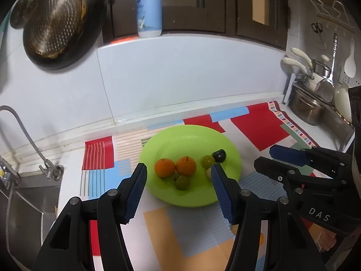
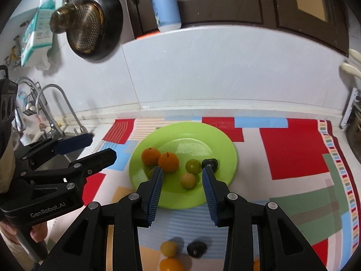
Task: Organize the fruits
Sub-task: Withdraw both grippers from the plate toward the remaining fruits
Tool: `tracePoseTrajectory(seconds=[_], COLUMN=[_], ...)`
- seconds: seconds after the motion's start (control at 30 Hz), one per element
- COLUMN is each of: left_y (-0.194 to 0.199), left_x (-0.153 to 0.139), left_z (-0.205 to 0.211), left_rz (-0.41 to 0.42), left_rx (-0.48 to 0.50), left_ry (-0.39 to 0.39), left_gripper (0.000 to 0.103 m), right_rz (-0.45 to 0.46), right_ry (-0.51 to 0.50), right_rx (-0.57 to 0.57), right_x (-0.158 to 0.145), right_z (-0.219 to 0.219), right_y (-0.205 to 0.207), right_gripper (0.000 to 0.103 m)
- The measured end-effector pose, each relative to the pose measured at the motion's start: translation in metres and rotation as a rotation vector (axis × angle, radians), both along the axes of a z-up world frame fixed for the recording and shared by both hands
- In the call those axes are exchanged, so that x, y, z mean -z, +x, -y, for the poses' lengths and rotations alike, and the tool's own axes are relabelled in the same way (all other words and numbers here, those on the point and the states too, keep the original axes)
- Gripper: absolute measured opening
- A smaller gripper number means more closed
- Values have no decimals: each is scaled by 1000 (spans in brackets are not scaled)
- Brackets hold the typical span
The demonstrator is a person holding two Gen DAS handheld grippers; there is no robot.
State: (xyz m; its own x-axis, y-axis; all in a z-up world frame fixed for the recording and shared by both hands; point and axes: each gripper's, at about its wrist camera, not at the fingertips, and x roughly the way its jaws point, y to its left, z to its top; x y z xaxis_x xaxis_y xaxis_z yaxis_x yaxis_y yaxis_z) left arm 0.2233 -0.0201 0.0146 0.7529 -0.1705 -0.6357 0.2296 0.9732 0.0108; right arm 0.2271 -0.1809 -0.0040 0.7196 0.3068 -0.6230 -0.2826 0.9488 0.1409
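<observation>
A lime green plate [image 1: 194, 140] [image 2: 180, 133] sits on a colourful patterned mat. On it lie two oranges [image 1: 164, 167] [image 2: 150, 156], green plums [image 1: 207, 160] [image 2: 193, 165], a pale plum [image 2: 188, 180] and a dark plum [image 1: 219, 155] [image 2: 209, 163]. My left gripper [image 1: 178, 172] is open and empty above the plate's near side. My right gripper [image 2: 182, 172] is open and empty over the plate's near part; it also shows in the left wrist view [image 1: 268, 158]. Loose fruit lies on the mat near me: a yellow plum [image 2: 168, 248], a dark plum [image 2: 196, 249] and an orange [image 2: 171, 264].
A sink with a faucet [image 1: 24, 135] [image 2: 61, 108] is at the left. Pots and utensils [image 1: 315, 94] stand at the right. A pan with a strainer [image 1: 56, 22] hangs on the tiled wall. A blue bottle [image 1: 149, 9] stands on the ledge.
</observation>
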Motion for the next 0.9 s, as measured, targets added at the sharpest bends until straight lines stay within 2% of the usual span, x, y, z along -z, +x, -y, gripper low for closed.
tracePoseTrajectory(seconds=[0.1,0.17,0.4,0.47,0.63,0.9], left_y=[-15,-25,-53,-60,-71,-77], left_x=[-5,-8,-16,-16,-10,11], left_z=[7,12,27,32,44,61], left_rz=[10,15,8,10,-5,-63], left_rx=[8,10,20,20,35,48], left_ry=[-7,-18,-54,-62,-92,-95], left_gripper=[61,62,67,68,70,70], right_rz=[13,20,44,52,62,39], right_ry=[5,7,17,11,-8,-34], right_rx=[7,14,39,47,62,96], right_x=[-6,-8,-18,-19,-18,-5], right_z=[6,12,33,38,51,72], right_y=[-15,-25,-56,-63,-79,-91], right_gripper=[37,44,45,50,50,50])
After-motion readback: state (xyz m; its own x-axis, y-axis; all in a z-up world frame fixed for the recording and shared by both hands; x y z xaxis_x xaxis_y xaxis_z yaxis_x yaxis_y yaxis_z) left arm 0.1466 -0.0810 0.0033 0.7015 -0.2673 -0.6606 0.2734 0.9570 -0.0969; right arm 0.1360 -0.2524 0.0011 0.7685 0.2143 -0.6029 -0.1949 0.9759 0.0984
